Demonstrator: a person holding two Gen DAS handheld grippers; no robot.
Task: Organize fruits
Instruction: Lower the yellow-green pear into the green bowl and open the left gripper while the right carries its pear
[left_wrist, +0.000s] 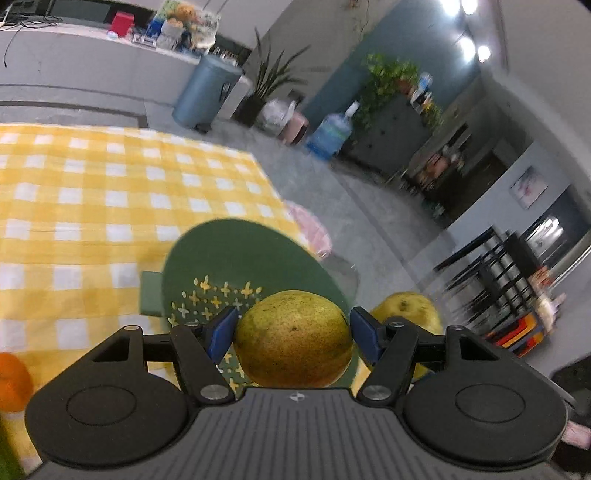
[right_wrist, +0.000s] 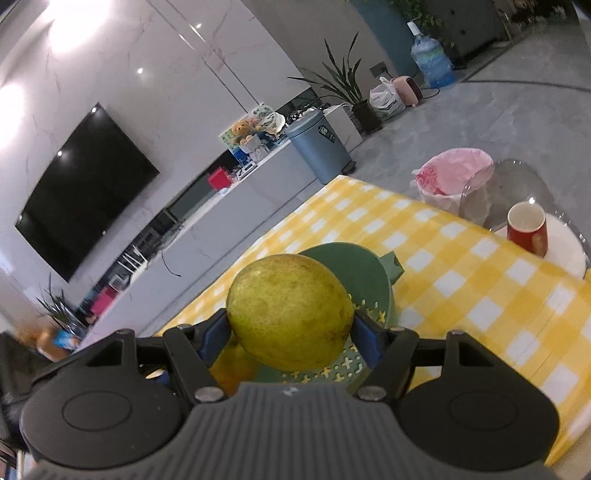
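In the left wrist view my left gripper (left_wrist: 294, 328) is shut on a round, mottled green-brown citrus fruit (left_wrist: 293, 339), a blue pad pressing each side. It hangs over the near rim of a green colander (left_wrist: 236, 258) that rests on the yellow checked tablecloth (left_wrist: 92, 192). A yellow pear (left_wrist: 406, 310) shows just to the right. In the right wrist view my right gripper (right_wrist: 291, 330) is shut on that yellow pear (right_wrist: 290, 310), held above the same green colander (right_wrist: 351, 266). An orange-toned fruit (right_wrist: 229, 365) peeks out below the pear.
An orange (left_wrist: 11, 380) lies on the cloth at the lower left. A red cup (right_wrist: 526, 229) stands on a white round side table (right_wrist: 569, 254) past the table edge. A pink-lined bin (right_wrist: 450, 177) and a blue bin (right_wrist: 317, 147) stand on the floor.
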